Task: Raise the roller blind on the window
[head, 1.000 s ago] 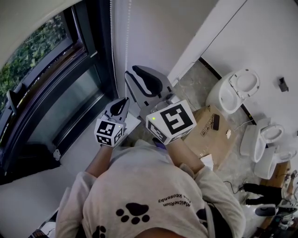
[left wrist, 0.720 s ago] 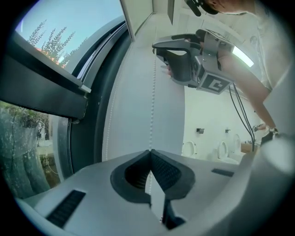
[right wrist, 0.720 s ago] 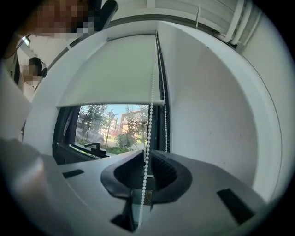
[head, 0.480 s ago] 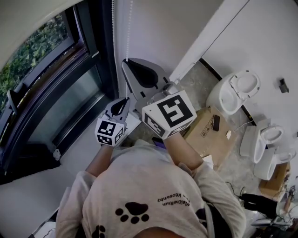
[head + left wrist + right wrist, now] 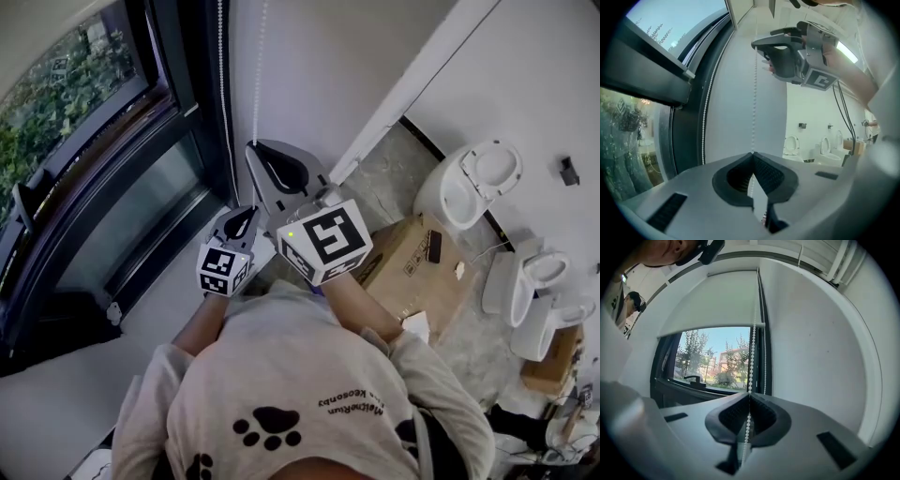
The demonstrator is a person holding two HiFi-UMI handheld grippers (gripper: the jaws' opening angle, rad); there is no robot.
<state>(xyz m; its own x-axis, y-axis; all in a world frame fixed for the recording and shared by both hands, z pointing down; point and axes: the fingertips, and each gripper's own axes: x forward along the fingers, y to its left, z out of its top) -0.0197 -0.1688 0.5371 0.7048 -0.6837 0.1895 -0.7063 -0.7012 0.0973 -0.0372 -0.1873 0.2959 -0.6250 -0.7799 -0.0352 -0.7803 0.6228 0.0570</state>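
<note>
Window (image 5: 84, 141) glass and its dark frame fill the upper left of your head view, with foliage beyond. In the right gripper view, the roller blind (image 5: 717, 301) covers the upper pane, its bottom edge above the trees. The bead chain (image 5: 255, 84) hangs down the white wall (image 5: 319, 66) at upper centre. Your left gripper (image 5: 248, 212) is pinched on this chain. Just above it, your right gripper (image 5: 255, 152) is clamped on the same strand. Right of centre, a cardboard box (image 5: 422, 262) lies on the grey floor (image 5: 394, 178). White toilets (image 5: 469, 183) stand along the right edge.

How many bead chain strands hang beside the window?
2. One strand is pinched by the left gripper and right gripper; the other strand hangs free by the window frame.
</note>
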